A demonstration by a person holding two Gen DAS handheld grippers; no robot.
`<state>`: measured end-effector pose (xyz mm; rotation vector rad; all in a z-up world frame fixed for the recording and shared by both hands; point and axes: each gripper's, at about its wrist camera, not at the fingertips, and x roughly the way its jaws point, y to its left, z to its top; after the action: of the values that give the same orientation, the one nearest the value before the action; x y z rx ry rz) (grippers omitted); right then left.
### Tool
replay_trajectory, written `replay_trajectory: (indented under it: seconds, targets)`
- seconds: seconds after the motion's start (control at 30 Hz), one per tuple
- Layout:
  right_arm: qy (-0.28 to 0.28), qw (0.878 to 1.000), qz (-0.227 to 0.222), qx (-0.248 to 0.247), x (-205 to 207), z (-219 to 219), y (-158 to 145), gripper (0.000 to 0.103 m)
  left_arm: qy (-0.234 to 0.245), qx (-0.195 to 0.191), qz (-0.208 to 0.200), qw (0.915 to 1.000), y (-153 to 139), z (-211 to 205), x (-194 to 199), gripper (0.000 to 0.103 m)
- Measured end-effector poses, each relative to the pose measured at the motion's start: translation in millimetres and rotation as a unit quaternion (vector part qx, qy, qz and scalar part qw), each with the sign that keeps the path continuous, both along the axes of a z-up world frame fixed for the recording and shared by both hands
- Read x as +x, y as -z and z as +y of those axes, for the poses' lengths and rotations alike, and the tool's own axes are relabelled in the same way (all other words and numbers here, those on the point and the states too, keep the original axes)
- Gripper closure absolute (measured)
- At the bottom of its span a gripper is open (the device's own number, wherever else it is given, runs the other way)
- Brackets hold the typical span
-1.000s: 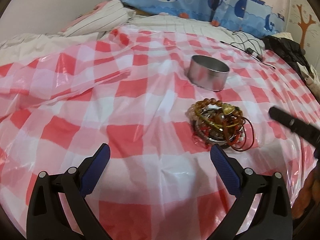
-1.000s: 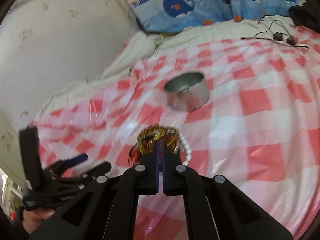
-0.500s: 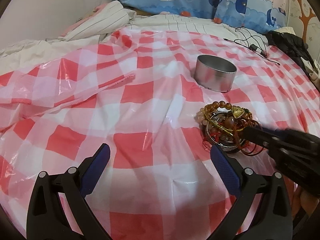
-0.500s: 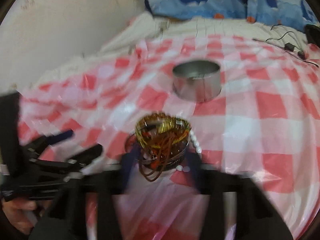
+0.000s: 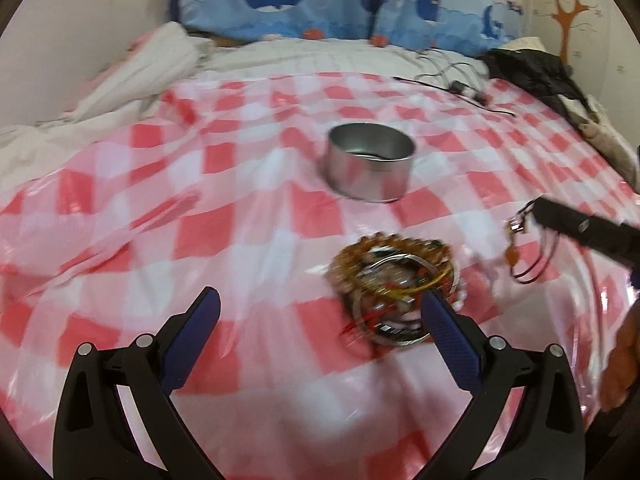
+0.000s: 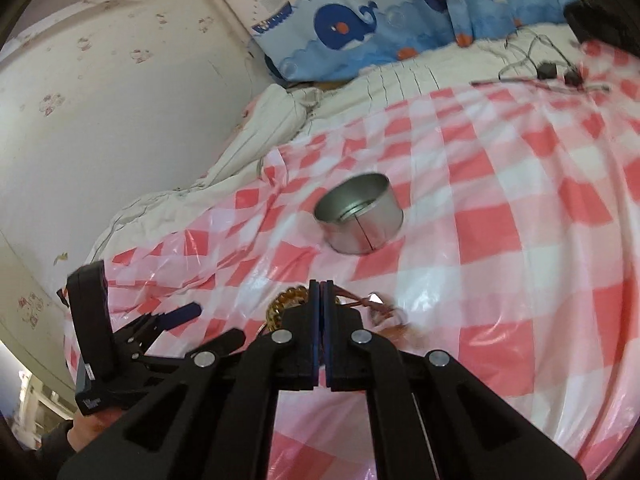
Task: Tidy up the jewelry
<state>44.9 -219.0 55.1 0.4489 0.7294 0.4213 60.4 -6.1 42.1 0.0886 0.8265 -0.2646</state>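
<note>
A pile of bracelets and bangles (image 5: 394, 280) lies on the red-and-white checked sheet (image 5: 240, 232); in the right wrist view only a beaded edge of the pile (image 6: 286, 304) shows beside the fingers. An open round metal tin (image 5: 370, 166) stands behind it, also in the right wrist view (image 6: 360, 214). My left gripper (image 5: 316, 320) is open, low over the sheet, its right finger at the pile's near edge. My right gripper (image 6: 321, 284) is shut on a thin brown cord bracelet (image 5: 524, 248) and holds it above the sheet, right of the pile; the bracelet (image 6: 372, 308) dangles blurred.
The checked sheet covers a bed. A wall (image 6: 100, 100) runs along the left. Whale-print cushions (image 5: 340, 12) line the back. Black cables (image 5: 460, 84) and dark clothing (image 5: 540, 72) lie at the back right. Rumpled white bedding (image 5: 140, 76) lies at the back left.
My right gripper opened over the pile, shut on a cord bracelet and lifted it away to the right. My left gripper moved forward toward the pile.
</note>
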Motion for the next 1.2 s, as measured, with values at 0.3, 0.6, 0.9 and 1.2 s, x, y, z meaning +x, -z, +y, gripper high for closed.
replay_trajectory:
  seconds: [0.3,0.6,0.9,1.2]
  targets:
    - [0.005,1.000,0.014,0.016,4.0,-4.3,11.4,0.100,0.043,0.037,0.006,0.9984,11.3,-26.4,19.1,0.007]
    - [0.017,0.999,0.041,0.020,9.6,-7.3,26.3,0.100,0.135,0.111,-0.058,0.9829,4.4,-53.3,-3.0,0.031]
    - [0.021,0.998,0.047,0.030,10.8,-10.7,30.4,0.100,0.184,0.106,-0.030,0.9767,13.2,-57.4,3.4,0.090]
    - [0.021,0.998,0.041,0.036,10.7,-11.8,29.5,0.100,0.127,-0.063,-0.017,0.9897,-15.0,-8.5,19.5,0.099]
